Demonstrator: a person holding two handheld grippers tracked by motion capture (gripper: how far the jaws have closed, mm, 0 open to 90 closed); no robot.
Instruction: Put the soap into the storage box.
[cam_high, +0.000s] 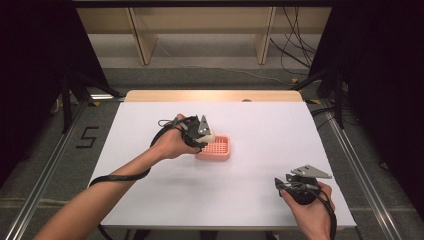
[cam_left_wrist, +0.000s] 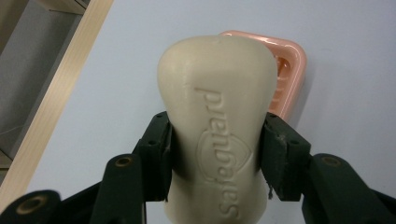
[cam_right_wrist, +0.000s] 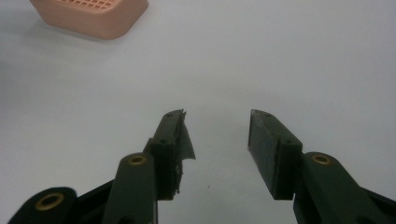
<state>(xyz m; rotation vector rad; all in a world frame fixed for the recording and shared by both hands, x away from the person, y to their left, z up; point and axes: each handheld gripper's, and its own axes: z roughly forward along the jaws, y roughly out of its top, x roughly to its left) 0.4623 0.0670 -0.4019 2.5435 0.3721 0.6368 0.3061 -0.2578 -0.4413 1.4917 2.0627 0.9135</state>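
My left tongs (cam_left_wrist: 217, 154) clamp the cream soap bar (cam_left_wrist: 217, 116) just above the pink soap dish (cam_high: 216, 148); my right tongs (cam_right_wrist: 217, 140) hang open, empty, over the table (cam_high: 260, 170).

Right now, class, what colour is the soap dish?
Salmon pink soap dish, clearest in the right gripper view.

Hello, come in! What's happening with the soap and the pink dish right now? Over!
Left gripper shut on soap bar, above pink soap dish. Right gripper open, nothing between its jaws, near table's front right. Nothing in the way.
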